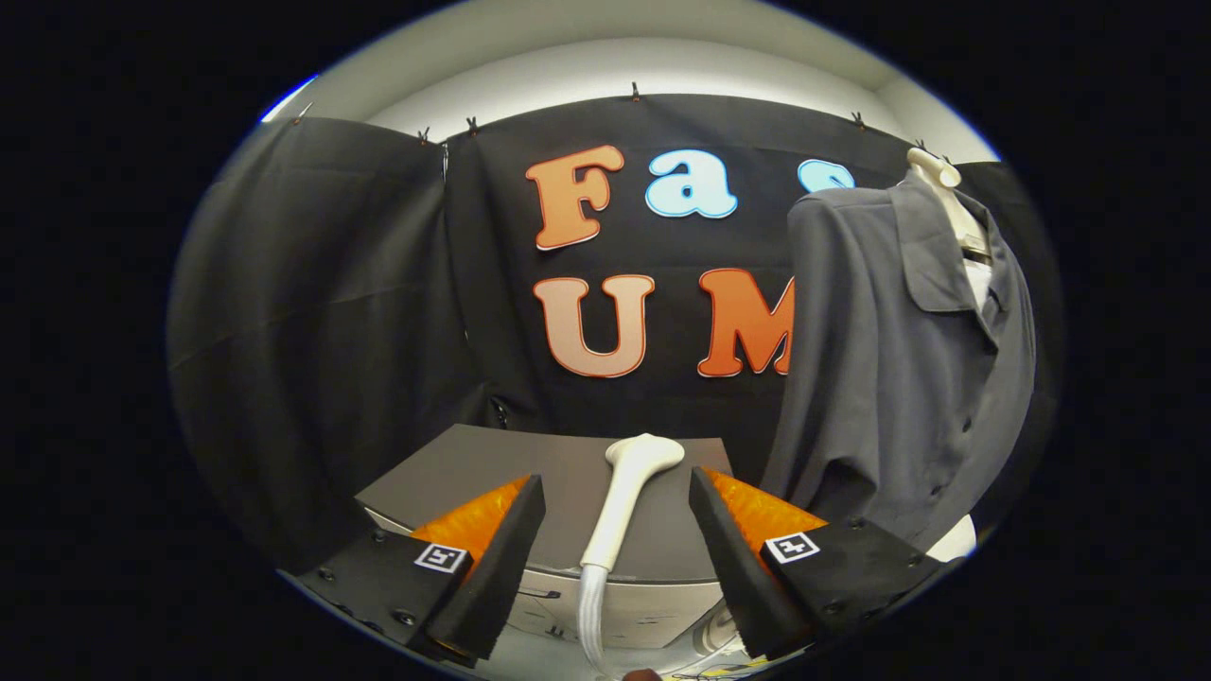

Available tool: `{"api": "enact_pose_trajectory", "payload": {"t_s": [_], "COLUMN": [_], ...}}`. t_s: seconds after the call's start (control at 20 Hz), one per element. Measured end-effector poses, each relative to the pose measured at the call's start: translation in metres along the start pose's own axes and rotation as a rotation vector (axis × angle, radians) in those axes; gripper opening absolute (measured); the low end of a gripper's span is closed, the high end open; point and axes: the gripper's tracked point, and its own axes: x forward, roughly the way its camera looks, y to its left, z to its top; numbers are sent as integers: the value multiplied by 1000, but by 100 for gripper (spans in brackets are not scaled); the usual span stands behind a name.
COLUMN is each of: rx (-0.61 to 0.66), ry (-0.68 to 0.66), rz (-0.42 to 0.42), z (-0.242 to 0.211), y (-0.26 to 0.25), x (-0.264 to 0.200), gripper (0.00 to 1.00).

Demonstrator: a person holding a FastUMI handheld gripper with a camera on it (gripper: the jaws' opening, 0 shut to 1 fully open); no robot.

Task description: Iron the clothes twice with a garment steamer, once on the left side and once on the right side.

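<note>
I see the gripper [617, 506] with its jaws spread wide, holding nothing. The white garment steamer [624, 501] lies on the grey table [473, 463] in the gap between the fingers, touching neither, with its hose [591, 615] trailing down off the near edge. The grey shirt [899, 359] hangs on a mannequin [937, 170] beyond the right finger, at the table's right side.

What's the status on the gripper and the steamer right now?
Gripper open, fingers either side of the steamer head, not touching. Steamer lying on the grey tabletop. Grey shirt hanging beyond the right finger. Nothing in the way.
</note>
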Motion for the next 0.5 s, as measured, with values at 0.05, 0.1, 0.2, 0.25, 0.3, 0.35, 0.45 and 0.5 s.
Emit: {"api": "enact_pose_trajectory", "payload": {"t_s": [0.05,0.1,0.2,0.25,0.3,0.35,0.45,0.5], "rx": [-1,5,19,17,17,19,28,32], "ry": [25,50,90,107,126,146,195,223], "rz": [2,2,-26,-38,-44,-49,-60,-70], "z": [-6,-13,-22,-28,-31,-36,-48,-55], "y": [5,8,3,1,2,2,-2,-4], "x": [14,23,45,55,67,77,96,102], "gripper": [98,98,99,99,99,99,99,99]}}
